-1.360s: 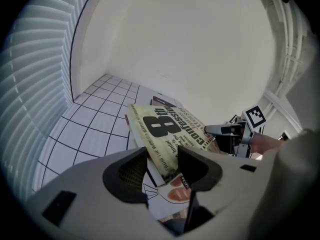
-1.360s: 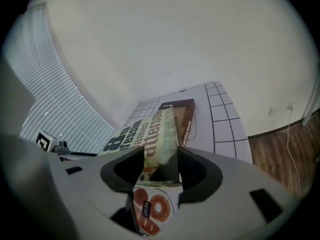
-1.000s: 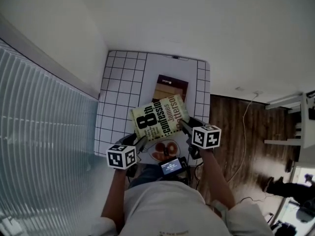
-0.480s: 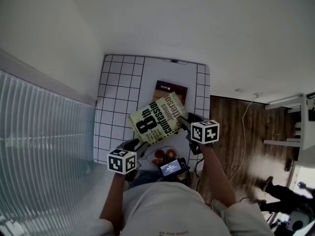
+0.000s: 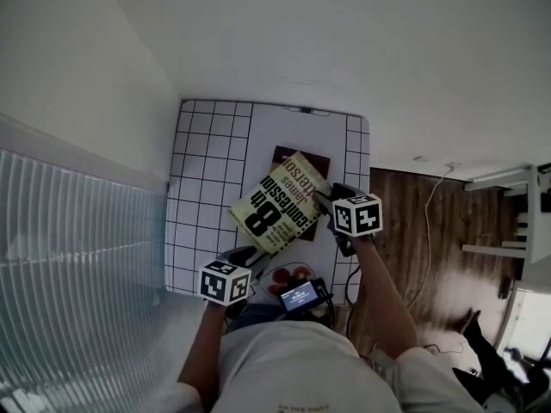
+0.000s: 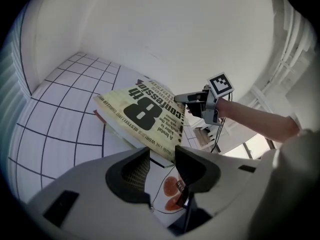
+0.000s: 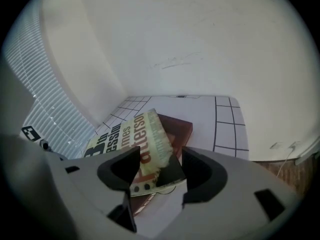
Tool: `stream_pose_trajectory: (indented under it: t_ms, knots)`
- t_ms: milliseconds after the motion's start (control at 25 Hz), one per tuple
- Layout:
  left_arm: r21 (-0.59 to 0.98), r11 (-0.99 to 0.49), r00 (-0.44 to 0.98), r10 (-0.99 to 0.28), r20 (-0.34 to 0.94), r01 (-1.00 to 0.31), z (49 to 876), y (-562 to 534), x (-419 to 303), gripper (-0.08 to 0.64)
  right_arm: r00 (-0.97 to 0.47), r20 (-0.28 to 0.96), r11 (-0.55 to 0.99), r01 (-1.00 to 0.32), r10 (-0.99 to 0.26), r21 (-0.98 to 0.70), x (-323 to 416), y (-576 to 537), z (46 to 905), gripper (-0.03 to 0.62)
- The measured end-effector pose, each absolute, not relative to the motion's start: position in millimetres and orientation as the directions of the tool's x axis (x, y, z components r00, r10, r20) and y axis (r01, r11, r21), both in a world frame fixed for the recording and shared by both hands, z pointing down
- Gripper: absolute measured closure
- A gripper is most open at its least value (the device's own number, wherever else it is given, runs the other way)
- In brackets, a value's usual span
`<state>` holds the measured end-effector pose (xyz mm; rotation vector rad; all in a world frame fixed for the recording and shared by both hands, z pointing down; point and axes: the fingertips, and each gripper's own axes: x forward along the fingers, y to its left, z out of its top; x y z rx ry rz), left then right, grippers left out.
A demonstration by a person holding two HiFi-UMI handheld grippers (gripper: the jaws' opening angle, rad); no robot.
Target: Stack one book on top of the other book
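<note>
The right gripper jaws are opening around the one yellow book's 3 o'clock corner, the left gripper jaws are closing empty, and one brown book is lying beneath.

The upper book I am working with has a pale yellow cover carrying a big black 8 and heavy black lettering. The lower book is dark maroon with a tan panel. The surface is white, ruled with a black square grid along its left and right edges and plain down the middle. At its near edge I see orange-red blobs inside a thin black outline. The floor is dark brown wood grain, the wall is white, and the blinds are pale blue-grey with fine ribbing.
</note>
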<state>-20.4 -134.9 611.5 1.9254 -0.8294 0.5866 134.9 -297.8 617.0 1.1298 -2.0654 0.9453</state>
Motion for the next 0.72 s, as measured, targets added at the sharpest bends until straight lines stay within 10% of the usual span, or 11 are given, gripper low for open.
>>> stream_pose_trajectory:
  t_ms: [720]
  knots:
    - [0.65, -0.525, 0.795, -0.09, 0.6, -0.55, 614.8, -132.4, 76.7, 0.442, -0.32, 0.777, 0.45, -0.891, -0.542, -0.053, 133.1, -356.7, 614.4, 0.382]
